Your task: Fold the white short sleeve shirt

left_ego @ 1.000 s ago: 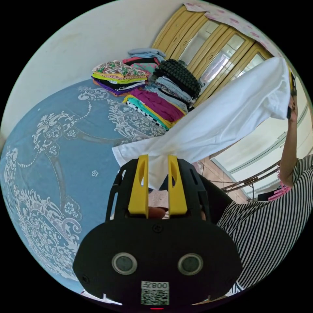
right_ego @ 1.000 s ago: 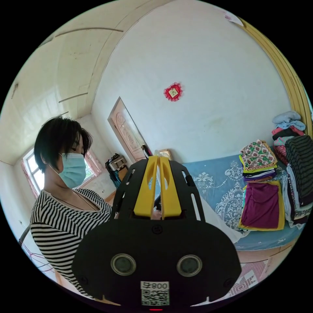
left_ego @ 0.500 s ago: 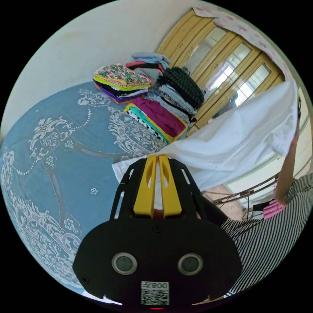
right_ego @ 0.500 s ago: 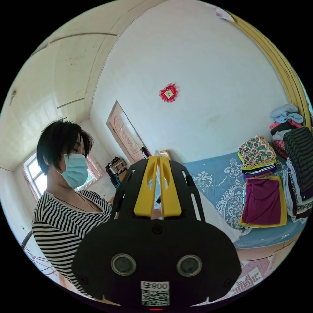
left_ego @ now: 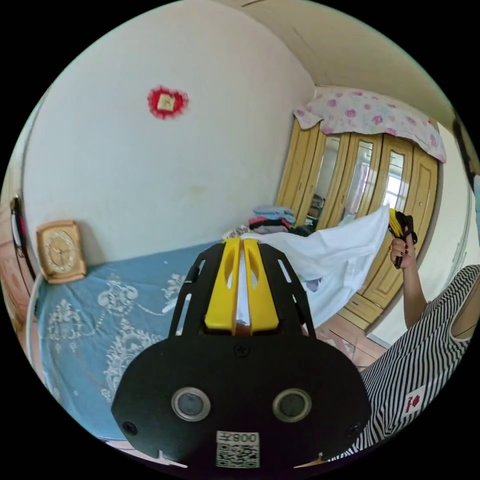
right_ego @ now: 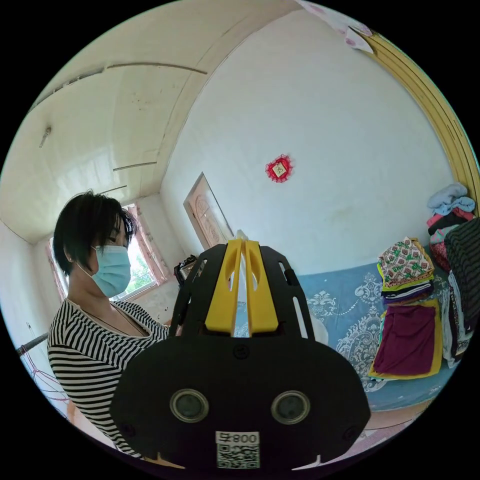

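Left gripper (left_ego: 241, 245) fingers clamp the white shirt (left_ego: 330, 252), stretched to the right gripper (left_ego: 398, 226) at frame right. Right gripper view: fingers (right_ego: 226, 290) pinch cloth; folded stacks (right_ego: 407, 267) on bed (right_ego: 345, 292), right edge.

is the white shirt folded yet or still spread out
Spread, not folded. The white shirt hangs stretched in the air between the left gripper and the right gripper, both shut on its edge, above the blue bedspread.

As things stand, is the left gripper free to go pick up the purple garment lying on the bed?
Probably not: the left gripper is shut on the white shirt, which the right gripper also holds. The purple garment lies uncovered.
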`<action>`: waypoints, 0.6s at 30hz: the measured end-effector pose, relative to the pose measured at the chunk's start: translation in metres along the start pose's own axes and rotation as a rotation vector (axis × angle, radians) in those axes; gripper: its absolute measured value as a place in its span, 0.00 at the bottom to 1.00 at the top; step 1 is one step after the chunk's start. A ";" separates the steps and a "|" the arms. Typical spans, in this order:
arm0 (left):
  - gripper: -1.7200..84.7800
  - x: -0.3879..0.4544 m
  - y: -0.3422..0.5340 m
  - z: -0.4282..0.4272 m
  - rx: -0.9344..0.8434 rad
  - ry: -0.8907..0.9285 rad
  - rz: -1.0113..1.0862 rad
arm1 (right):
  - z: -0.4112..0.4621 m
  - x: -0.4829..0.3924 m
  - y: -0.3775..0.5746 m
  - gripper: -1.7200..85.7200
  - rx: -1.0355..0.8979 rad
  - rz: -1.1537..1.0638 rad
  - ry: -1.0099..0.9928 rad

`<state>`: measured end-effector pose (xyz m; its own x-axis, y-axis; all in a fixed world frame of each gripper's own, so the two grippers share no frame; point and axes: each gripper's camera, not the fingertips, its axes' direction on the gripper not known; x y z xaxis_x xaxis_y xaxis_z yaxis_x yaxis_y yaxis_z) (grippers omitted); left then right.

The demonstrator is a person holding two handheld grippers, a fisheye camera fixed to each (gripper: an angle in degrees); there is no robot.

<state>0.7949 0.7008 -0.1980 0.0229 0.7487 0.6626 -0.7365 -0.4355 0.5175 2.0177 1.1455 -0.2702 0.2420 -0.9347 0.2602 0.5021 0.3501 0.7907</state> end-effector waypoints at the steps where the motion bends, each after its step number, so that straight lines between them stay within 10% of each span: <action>1: 0.03 0.008 -0.010 -0.039 0.039 -0.046 0.026 | 0.000 -0.005 -0.003 0.03 0.010 -0.015 -0.006; 18: 0.03 0.146 -0.055 -0.463 0.453 -0.372 0.286 | 0.045 -0.131 -0.045 0.03 0.044 -0.262 -0.142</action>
<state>0.5259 1.0652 -0.3800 0.1609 0.3841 0.9092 -0.3919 -0.8206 0.4160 1.9260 1.2497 -0.3150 -0.0111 -0.9931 0.1168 0.4948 0.0961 0.8637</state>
